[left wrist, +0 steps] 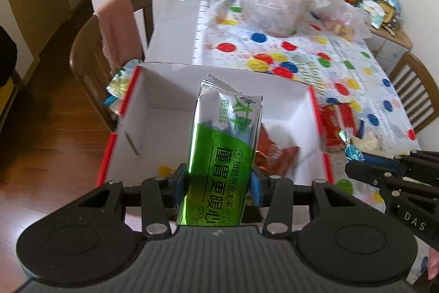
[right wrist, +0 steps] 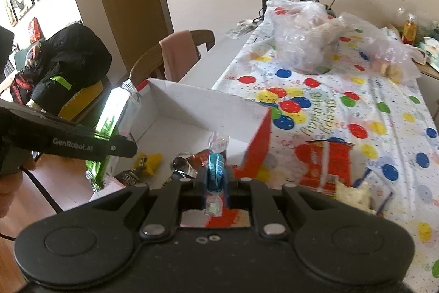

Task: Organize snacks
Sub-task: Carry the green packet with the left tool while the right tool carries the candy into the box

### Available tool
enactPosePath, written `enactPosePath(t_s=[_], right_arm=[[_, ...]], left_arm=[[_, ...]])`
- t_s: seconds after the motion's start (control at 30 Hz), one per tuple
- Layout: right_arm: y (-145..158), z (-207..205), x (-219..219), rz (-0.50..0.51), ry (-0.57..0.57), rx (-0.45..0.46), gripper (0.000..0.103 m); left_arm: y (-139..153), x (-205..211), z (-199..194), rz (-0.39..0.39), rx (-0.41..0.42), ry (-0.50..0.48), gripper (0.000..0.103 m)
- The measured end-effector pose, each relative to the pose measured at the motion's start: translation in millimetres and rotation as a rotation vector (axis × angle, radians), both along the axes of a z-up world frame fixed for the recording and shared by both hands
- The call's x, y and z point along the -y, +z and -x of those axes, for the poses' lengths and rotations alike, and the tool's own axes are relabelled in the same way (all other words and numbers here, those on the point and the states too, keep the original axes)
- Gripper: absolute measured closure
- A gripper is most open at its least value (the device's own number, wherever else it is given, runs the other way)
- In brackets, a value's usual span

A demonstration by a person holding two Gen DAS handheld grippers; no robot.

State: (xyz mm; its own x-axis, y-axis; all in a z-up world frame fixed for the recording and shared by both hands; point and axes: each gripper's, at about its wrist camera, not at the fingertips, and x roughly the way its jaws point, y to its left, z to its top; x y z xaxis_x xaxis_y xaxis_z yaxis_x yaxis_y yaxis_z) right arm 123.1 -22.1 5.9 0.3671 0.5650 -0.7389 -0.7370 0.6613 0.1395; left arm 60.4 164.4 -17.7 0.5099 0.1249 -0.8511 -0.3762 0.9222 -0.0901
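- The left gripper (left wrist: 219, 180) is clamped partway on a green and silver cracker pack (left wrist: 225, 139); the pack stands up between the blue pads, its long axis running along the fingers and away from the hand, crimped end uppermost
- The right gripper (right wrist: 216, 180) is pinched nearly closed on a small blue foil candy (right wrist: 215, 172); its clear twisted ends stick out above and below the pads
- The cardboard box (left wrist: 162, 89), white inside and red outside, sits open on the near end of the table (left wrist: 175, 18); a few wrapped snacks (right wrist: 192, 161) already lie on its floor
- Both loads hang just over the near edge of the box; the pack is toward the left half, the candy toward the right wall, so neither hand is clearly nearer
- Judging from this, the drop-off is the step in hand; the tall pack looks likely to tip as it lands, so laying it down along the box floor seems wiser
- More snacks lie outside; a red packet (right wrist: 326, 164) rests on the spotted tablecloth (right wrist: 384, 106) just beside the box
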Motion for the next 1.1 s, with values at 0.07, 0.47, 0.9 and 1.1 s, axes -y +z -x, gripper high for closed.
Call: enactPosePath(t_s=[0.07, 0.47, 0.9, 1.1], right_arm=[[-5, -3, -13, 0.010, -0.003, -0.002, 0.094], [-46, -15, -79, 0.073, 0.027, -0.098, 0.093], [-88, -14, -120, 0.192, 0.095, -0.167, 0.094], [-99, -16, -125, 0.229, 0.097, -0.179, 0.094]], left_arm=[[-3, -13, -4, -0.003, -0.014, 0.014, 0.059], [-38, -63, -39, 0.022, -0.148, 0.030, 0.059], [-79, -60, -57, 0.015, -0.265, -0.031, 0.059], [-94, -58, -59, 0.013, -0.304, -0.052, 0.059]])
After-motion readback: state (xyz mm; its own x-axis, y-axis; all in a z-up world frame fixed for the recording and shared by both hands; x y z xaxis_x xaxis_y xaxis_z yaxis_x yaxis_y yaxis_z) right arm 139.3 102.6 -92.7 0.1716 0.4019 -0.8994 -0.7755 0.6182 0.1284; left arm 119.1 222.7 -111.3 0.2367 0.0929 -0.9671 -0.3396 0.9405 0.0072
